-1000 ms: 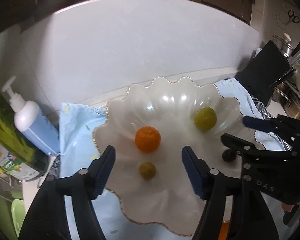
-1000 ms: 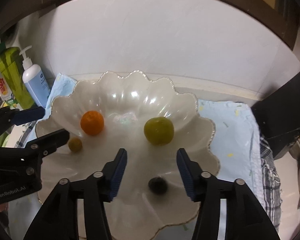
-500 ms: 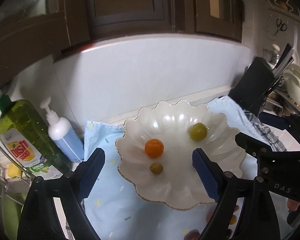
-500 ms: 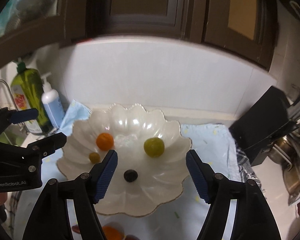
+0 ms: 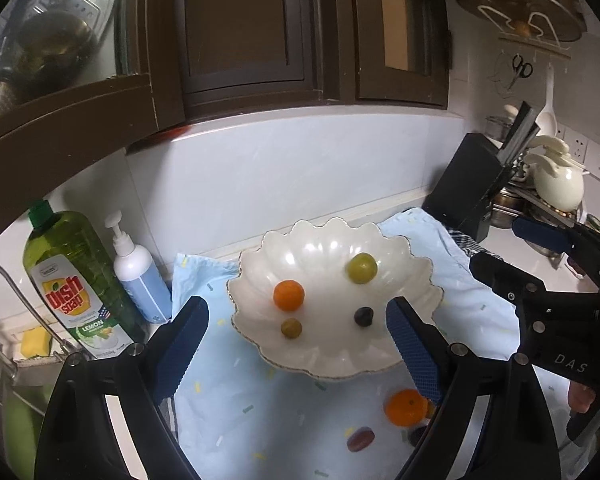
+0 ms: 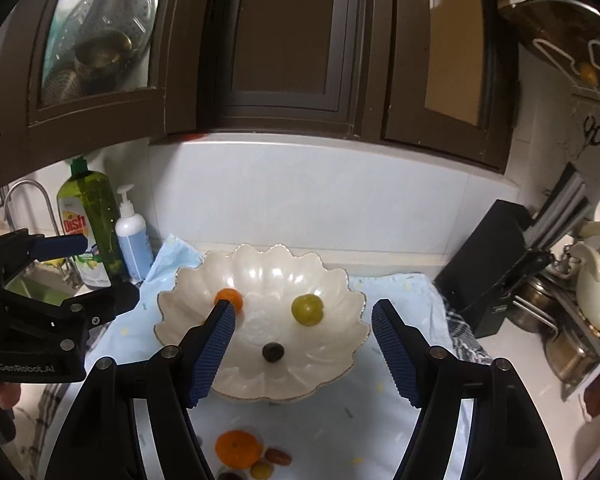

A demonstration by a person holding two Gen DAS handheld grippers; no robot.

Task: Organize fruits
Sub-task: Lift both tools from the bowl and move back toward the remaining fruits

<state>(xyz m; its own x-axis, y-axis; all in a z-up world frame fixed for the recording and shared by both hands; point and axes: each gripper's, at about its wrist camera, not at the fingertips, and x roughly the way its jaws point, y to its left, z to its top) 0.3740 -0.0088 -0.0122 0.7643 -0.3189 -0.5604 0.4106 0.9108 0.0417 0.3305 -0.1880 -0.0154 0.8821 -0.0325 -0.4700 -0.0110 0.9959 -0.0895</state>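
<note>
A white scalloped bowl stands on a pale blue cloth. It holds a small orange, a green fruit, a small olive fruit and a dark plum. On the cloth in front of the bowl lie a bigger orange, a reddish fruit and a small yellow-green one. My left gripper and my right gripper are both open and empty, held back above the near edge of the bowl.
A green dish soap bottle and a white pump bottle stand at the left by the sink. A black knife block, a white teapot and metal pots are at the right. Dark wall cabinets hang above.
Both grippers have pulled back and up from the bowl and have opened wider. The fruits on the cloth in front of the bowl have come into view.
</note>
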